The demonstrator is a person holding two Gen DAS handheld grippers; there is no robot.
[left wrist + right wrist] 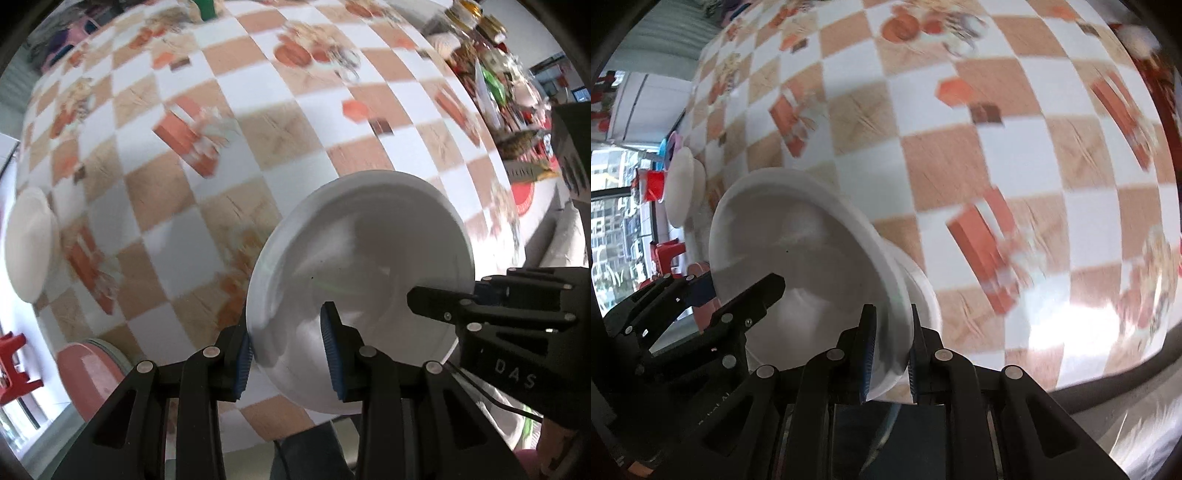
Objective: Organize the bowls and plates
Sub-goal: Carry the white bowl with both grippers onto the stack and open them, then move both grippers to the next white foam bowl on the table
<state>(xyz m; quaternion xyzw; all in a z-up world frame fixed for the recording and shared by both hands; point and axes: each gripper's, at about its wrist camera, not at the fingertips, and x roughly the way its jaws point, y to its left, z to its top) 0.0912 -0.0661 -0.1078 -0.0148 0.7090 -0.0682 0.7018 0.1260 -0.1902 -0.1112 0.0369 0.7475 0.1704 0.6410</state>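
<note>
A white bowl [362, 240] hangs tilted above the checkered table [258, 129], held from two sides. My left gripper [288, 354] is shut on its near rim, one blue pad inside and one outside. My right gripper [454, 295] clamps the rim on the right. In the right wrist view the same bowl [812, 258] fills the lower left, my right gripper [890, 354] is shut on its rim, and my left gripper [738, 291] grips the far side. A second white bowl [29, 243] [679, 184] rests near the table's left edge.
A pink plate [88, 373] lies on a greenish one at the table's near-left edge. Jars and packets [487, 74] crowd the far right side. A green bottle [205, 7] stands at the far edge. A red stool [11, 362] is beyond the table's left side.
</note>
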